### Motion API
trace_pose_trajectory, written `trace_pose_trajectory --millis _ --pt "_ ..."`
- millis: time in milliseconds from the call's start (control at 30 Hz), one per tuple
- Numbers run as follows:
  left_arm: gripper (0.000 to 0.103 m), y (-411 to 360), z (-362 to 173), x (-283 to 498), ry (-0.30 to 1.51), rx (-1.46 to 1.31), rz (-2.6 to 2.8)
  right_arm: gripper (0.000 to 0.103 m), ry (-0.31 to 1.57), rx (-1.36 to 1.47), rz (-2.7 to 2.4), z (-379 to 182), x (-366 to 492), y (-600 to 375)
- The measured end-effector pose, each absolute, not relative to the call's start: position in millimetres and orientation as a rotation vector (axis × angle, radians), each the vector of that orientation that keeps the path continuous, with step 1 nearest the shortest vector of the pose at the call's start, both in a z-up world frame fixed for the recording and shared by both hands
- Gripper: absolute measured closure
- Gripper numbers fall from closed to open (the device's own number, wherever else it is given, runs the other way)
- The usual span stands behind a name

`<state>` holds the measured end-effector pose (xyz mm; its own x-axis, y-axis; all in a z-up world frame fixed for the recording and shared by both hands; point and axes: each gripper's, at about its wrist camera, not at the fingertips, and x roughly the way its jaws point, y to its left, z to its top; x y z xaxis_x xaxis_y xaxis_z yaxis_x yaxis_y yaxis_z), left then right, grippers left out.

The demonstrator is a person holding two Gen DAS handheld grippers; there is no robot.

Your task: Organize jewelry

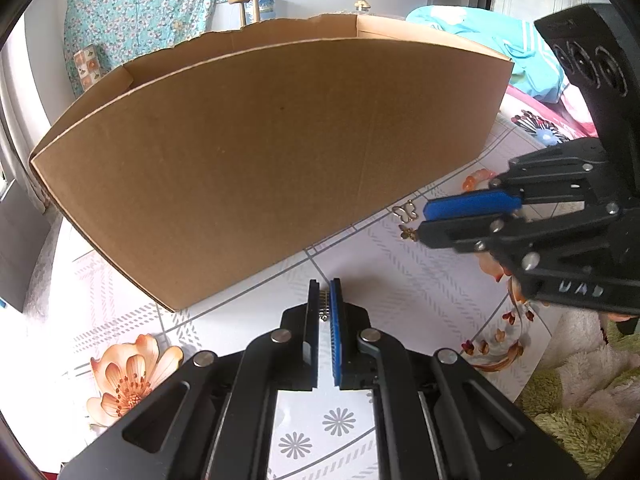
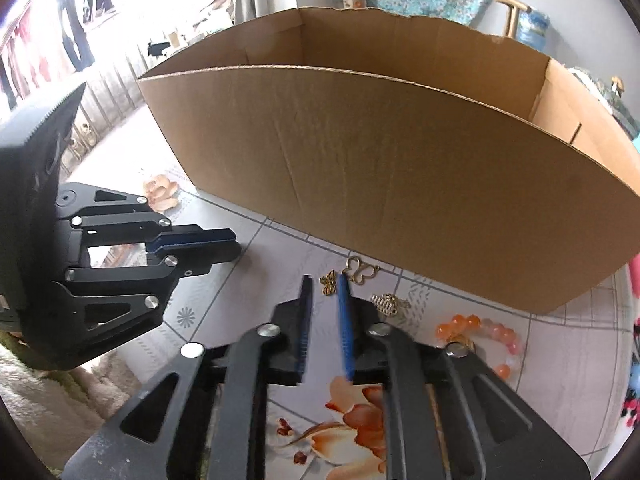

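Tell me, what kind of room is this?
Probably a lived-in home, maybe a bedroom: a floral tablecloth covers the table, a patterned cloth hangs on the wall, and clothes hang in the background.

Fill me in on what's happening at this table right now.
A person is sorting jewelry with two handheld grippers beside a big cardboard box. The left gripper is shut on a small metal piece, too small to identify. The right gripper hangs slightly open over a small gold butterfly charm, holding nothing. A larger butterfly outline charm, another gold charm and an orange bead bracelet lie on the floral tablecloth, outside the box.
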<state>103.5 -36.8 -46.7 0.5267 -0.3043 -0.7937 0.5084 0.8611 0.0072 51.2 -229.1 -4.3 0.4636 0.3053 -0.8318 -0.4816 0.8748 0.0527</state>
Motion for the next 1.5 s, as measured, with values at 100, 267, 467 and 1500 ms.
trace_pose_trajectory --millis 100,267,467,1500 --pt "0.099 -37 -47 103 0.892 0.252 -0.493 0.087 0.980 -0.229 0.473 -10 55 -226" --pt "0.099 -37 -47 102 0.890 0.254 -0.494 0.088 0.982 -0.271 0.479 -13 58 -218" --pt "0.099 -37 -47 103 0.889 0.245 -0.495 0.098 0.987 -0.263 0.483 -15 54 -213" --pt "0.099 -29 41 79 0.730 0.150 -0.573 0.098 0.751 0.003 0.528 94 50 -278"
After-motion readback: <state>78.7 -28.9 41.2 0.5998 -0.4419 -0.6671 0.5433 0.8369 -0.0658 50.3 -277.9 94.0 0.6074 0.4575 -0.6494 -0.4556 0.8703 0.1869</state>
